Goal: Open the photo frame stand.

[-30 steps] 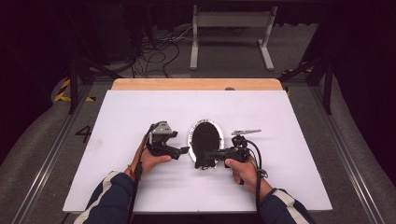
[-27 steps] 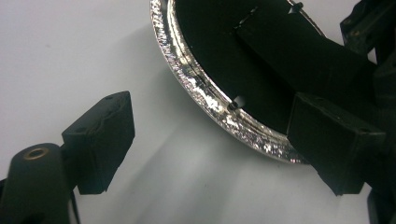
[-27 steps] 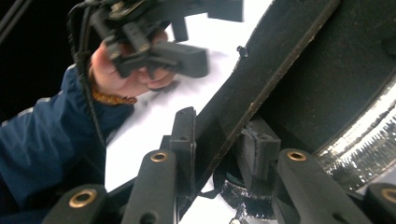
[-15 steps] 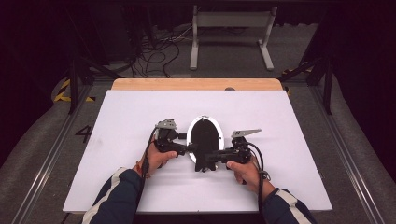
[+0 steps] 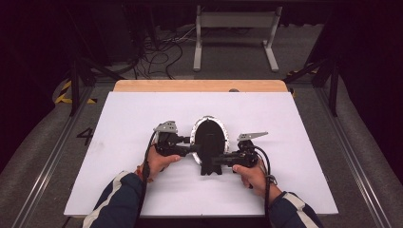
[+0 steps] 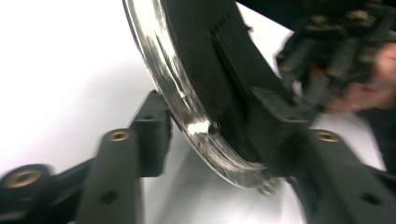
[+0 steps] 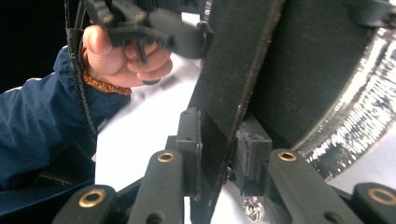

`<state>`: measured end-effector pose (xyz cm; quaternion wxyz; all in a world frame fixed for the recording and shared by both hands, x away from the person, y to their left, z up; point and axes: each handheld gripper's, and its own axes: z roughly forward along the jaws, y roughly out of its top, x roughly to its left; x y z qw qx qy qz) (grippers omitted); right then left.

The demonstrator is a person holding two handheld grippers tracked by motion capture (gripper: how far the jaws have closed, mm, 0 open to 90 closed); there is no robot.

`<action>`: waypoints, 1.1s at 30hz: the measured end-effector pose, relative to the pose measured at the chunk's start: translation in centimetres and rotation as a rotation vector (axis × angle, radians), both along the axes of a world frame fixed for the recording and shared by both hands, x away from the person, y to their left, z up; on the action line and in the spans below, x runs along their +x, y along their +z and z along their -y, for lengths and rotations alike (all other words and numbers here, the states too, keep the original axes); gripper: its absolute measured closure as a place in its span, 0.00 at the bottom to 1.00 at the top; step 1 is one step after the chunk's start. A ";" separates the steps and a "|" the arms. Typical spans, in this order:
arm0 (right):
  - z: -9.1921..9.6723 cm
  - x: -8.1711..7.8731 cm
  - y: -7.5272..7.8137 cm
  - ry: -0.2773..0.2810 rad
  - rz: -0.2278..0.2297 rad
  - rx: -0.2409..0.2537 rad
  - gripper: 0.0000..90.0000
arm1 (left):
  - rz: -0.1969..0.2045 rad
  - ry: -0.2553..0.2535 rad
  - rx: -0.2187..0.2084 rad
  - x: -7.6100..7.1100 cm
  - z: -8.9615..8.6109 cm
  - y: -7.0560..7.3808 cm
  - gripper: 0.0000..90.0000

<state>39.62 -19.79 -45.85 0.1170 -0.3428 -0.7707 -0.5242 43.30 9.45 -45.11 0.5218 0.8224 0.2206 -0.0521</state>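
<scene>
Slippage risk: oval black-backed, silver-rimmed mirror point(image 5: 209, 138) is clamped between left gripper point(image 5: 186, 148) and right gripper point(image 5: 219, 161); uneven pull may twist it free.

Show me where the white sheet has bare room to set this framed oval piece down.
Bare white sheet lies left of the left hand-held gripper, right of the right hand-held gripper, and between the oval frame and the wooden strip. The middle is crowded: both grippers clamp the frame there.

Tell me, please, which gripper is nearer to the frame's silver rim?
Left. The left gripper clamps across the silver rim itself. The right gripper pinches the black stand flap on the back, with the rim just beyond.
</scene>
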 end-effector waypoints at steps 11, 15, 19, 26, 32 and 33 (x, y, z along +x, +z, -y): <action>0.5 -0.3 1.2 -0.026 0.052 -0.029 0.86 | 0.125 0.000 0.085 -1.0 0.7 1.7 0.71; 0.6 -0.3 1.4 -0.026 0.049 -0.020 0.86 | 0.180 0.013 0.107 -1.1 0.8 2.4 0.74; 0.7 -0.3 1.6 -0.024 0.047 -0.010 0.86 | 0.240 0.037 0.140 -1.5 0.9 2.8 0.77; 0.4 -0.6 2.1 -0.018 0.058 -0.024 0.85 | 0.371 0.107 0.210 -2.0 0.9 3.2 0.84; 0.3 -0.8 2.2 -0.030 0.068 -0.044 0.85 | 0.430 0.114 0.239 -2.3 1.1 3.1 0.83; 0.2 -0.8 2.1 -0.031 0.066 -0.043 0.85 | 0.437 0.120 0.244 -2.4 1.2 3.1 0.83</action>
